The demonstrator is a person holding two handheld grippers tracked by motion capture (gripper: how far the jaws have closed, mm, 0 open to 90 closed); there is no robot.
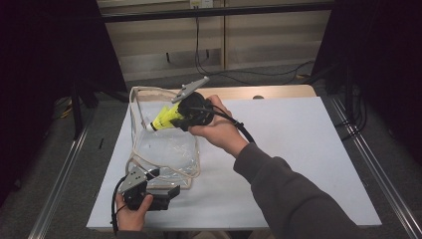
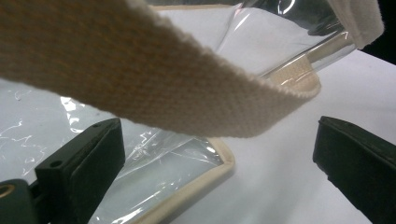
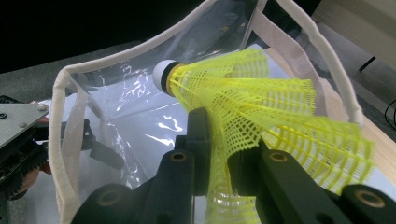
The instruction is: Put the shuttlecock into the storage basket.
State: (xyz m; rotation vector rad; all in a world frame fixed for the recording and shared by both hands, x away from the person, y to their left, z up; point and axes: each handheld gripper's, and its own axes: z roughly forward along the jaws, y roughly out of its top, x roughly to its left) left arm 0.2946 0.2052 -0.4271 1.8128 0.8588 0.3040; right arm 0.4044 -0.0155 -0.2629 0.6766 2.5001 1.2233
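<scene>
Your left gripper (image 1: 166,195) sits at the near-left of the white table board (image 1: 298,149), jaws spread wide and gripping nothing — in the left gripper view the cream woven strap (image 2: 154,79) of the clear plastic bag with cream fabric trim (image 1: 166,149) crosses above and between them, and I cannot tell whether it touches either. The bag stands open just beyond. To its right, your right gripper (image 1: 180,119) is clamped on the skirt of the yellow mesh shuttlecock with a white cork tip (image 3: 243,102) — tip pointing down-left, over the bag's open mouth.
</scene>
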